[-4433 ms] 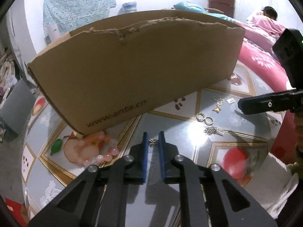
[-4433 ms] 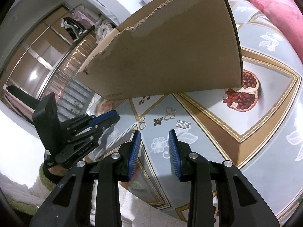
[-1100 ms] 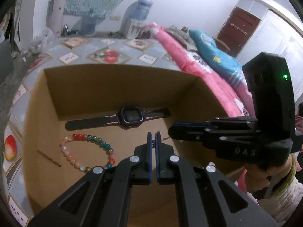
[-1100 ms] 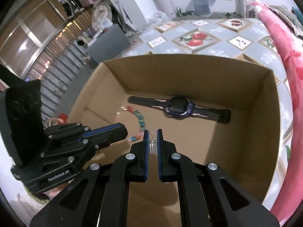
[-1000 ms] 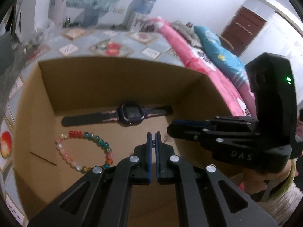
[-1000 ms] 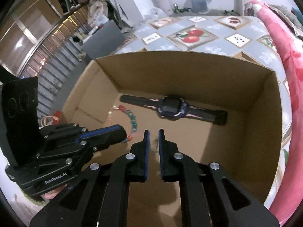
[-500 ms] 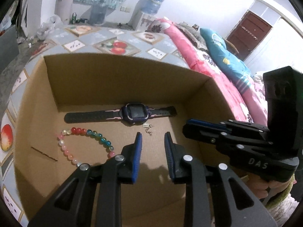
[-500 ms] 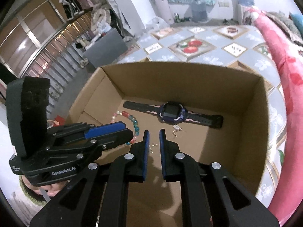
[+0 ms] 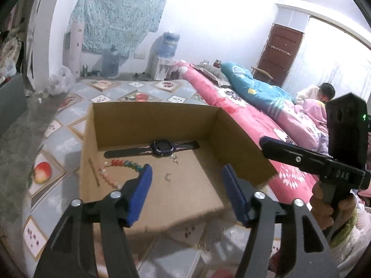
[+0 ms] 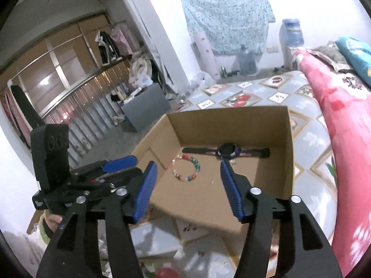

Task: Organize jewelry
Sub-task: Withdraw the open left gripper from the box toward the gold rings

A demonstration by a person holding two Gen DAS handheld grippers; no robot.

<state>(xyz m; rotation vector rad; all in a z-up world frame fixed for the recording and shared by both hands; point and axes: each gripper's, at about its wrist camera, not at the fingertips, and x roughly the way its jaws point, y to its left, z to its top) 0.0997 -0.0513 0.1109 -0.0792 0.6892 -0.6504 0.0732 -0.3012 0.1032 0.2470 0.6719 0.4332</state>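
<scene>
Both grippers, left point(image 9: 186, 191) and right point(image 10: 187, 188), hang over the near edge of the box point(image 9: 148, 118), jaws opening with nothing between them.
Inside lie a watch point(image 9: 162, 148) along the far wall, a bead bracelet point(image 9: 116, 170) at its left, and two small trinkets point(image 9: 167, 177) on the floor between.

We note strong fisheye bending and dark vignette corners in both views; white wall point(image 9: 208, 23) blown out by glare; floor mat point(image 10: 185, 254) at the lower edge smeared by motion blur; cardboard box point(image 9: 150, 115) interior evenly lit, soft shadows
</scene>
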